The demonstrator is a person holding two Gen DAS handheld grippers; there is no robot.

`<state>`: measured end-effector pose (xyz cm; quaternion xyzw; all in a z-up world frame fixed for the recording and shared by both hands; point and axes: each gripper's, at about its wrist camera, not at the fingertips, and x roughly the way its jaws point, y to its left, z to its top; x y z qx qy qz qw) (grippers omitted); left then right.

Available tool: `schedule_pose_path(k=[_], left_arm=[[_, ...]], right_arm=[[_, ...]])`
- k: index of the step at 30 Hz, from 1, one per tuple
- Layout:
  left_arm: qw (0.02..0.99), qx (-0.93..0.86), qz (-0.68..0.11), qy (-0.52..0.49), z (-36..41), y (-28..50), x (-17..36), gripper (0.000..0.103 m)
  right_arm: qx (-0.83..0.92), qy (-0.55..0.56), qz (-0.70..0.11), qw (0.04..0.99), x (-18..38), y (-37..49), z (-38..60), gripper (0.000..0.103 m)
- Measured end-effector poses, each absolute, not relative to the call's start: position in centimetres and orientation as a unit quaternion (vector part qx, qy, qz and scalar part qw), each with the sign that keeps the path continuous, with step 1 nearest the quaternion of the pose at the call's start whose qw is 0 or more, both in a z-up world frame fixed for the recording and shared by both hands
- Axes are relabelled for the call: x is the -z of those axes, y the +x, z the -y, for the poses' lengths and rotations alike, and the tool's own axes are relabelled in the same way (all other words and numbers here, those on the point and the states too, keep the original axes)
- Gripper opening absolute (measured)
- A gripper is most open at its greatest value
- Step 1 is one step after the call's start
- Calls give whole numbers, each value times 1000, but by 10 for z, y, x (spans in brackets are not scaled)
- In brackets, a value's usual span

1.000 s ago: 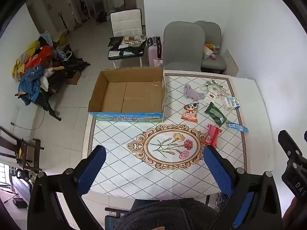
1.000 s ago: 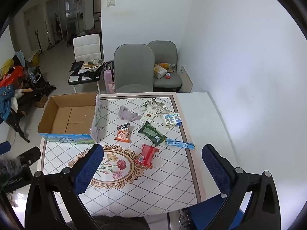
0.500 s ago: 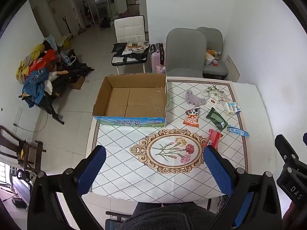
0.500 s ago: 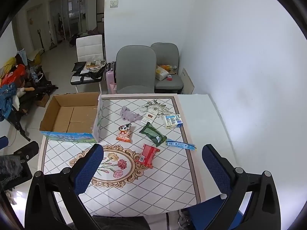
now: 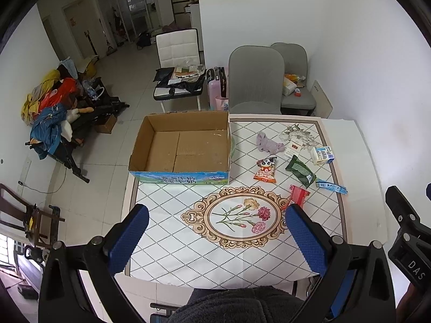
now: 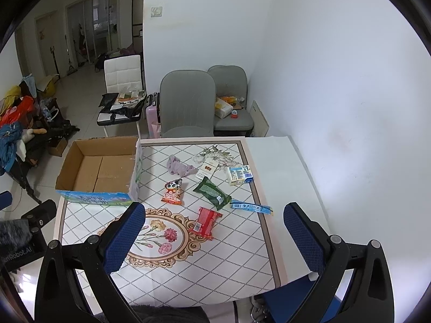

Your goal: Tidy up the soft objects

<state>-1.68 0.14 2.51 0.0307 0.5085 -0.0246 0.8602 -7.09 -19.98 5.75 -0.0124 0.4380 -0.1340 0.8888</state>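
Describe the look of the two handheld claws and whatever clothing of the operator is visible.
Both the left claw and the right claw have black angular frames with silver pivot bolts and broad fingers faced with blue, finely textured pads. Seen from the left view, the right unit's black body carries white lettering "DAS". The operator wears a dark grey fleecy garment.

We have drawn both grippers up and back from the worktop (image 5: 167,247): in each wrist view it sits lower and smaller than a second ago, and more of the wall and room shows above it. The cardboard box (image 5: 186,145) and packets lie where they were.
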Motion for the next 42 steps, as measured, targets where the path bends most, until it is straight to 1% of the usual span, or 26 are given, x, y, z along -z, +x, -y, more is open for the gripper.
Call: schedule_pose_path(k=[42], left_arm=[[869, 23, -494, 17, -7, -12, -28, 103]], right_arm=[[127, -23, -425, 896, -71, -63, 190, 103]])
